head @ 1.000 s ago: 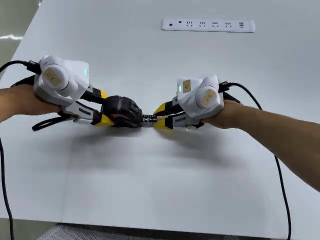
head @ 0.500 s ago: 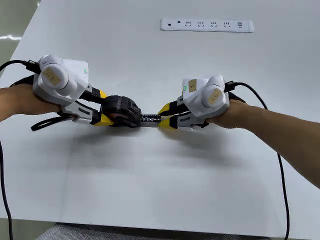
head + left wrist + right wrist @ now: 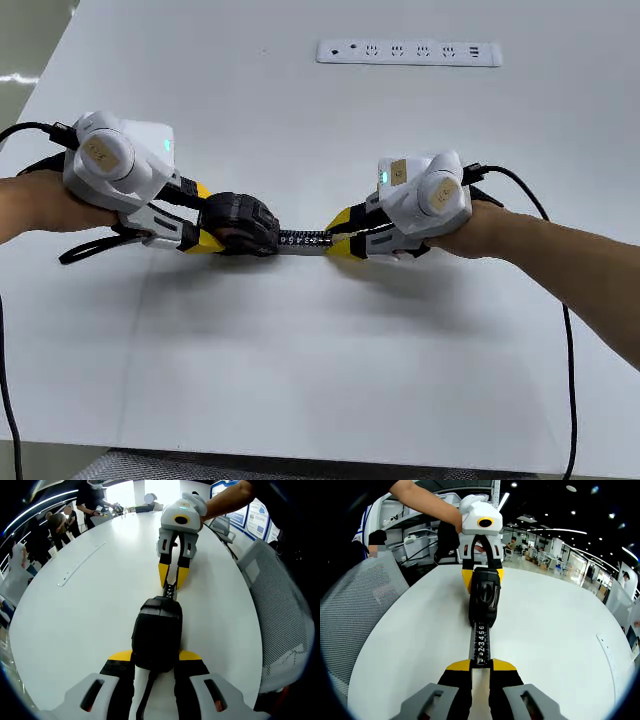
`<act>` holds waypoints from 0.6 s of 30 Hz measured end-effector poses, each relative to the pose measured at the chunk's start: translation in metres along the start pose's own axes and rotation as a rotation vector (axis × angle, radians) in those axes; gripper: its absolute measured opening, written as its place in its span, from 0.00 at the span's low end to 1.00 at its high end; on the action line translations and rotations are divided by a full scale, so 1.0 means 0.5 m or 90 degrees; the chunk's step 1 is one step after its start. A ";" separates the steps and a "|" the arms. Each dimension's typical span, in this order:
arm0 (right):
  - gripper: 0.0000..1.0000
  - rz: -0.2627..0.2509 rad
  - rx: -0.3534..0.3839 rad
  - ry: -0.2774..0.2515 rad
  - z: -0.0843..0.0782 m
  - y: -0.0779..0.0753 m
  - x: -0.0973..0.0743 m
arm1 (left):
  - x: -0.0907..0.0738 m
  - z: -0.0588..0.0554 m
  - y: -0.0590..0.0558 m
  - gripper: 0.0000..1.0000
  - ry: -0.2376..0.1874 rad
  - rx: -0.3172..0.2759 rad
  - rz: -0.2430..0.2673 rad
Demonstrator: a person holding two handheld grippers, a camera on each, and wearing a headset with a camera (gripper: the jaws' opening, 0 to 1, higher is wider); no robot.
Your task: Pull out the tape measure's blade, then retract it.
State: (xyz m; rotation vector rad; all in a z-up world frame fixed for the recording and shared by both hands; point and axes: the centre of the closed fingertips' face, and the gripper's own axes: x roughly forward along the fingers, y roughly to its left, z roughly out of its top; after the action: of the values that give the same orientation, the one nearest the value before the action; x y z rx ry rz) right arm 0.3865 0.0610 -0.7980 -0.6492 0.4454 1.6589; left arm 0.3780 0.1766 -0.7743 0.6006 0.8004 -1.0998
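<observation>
A black tape measure (image 3: 240, 222) lies on the white table (image 3: 320, 340), with my left gripper (image 3: 205, 228) shut on its case. In the left gripper view the case (image 3: 156, 632) sits between the yellow-tipped jaws. A short length of blade (image 3: 304, 239) with printed numbers runs from the case to my right gripper (image 3: 342, 234), which is shut on the blade's end. The right gripper view shows the blade (image 3: 481, 646) leading from my right gripper (image 3: 481, 666) to the case (image 3: 484, 596), with my left gripper (image 3: 481, 578) behind it. My right gripper (image 3: 171, 575) faces me in the left gripper view.
A white power strip (image 3: 408, 52) lies flat at the table's far side. Black cables (image 3: 565, 350) trail from both grippers over the table edges. A grey mesh chair (image 3: 285, 620) stands beside the table, and people stand far off in the room.
My right gripper has moved to the right, away from the case, drawing out more blade. My left gripper and the case have stayed in place.
</observation>
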 end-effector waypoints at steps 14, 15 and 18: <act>0.09 -0.002 0.006 0.007 -0.021 0.000 -0.021 | -0.001 0.002 -0.003 0.24 0.000 -0.001 0.000; 0.09 -0.002 0.007 0.007 -0.022 0.001 -0.023 | -0.001 0.002 -0.003 0.24 0.000 -0.001 0.000; 0.09 -0.003 0.008 0.008 -0.023 0.003 -0.026 | -0.001 0.002 -0.003 0.24 0.000 -0.001 0.000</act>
State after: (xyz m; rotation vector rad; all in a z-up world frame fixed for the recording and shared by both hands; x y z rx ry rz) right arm 0.3885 0.0437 -0.7989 -0.6512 0.4623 1.6476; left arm 0.3770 0.1754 -0.7733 0.5995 0.8012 -1.0995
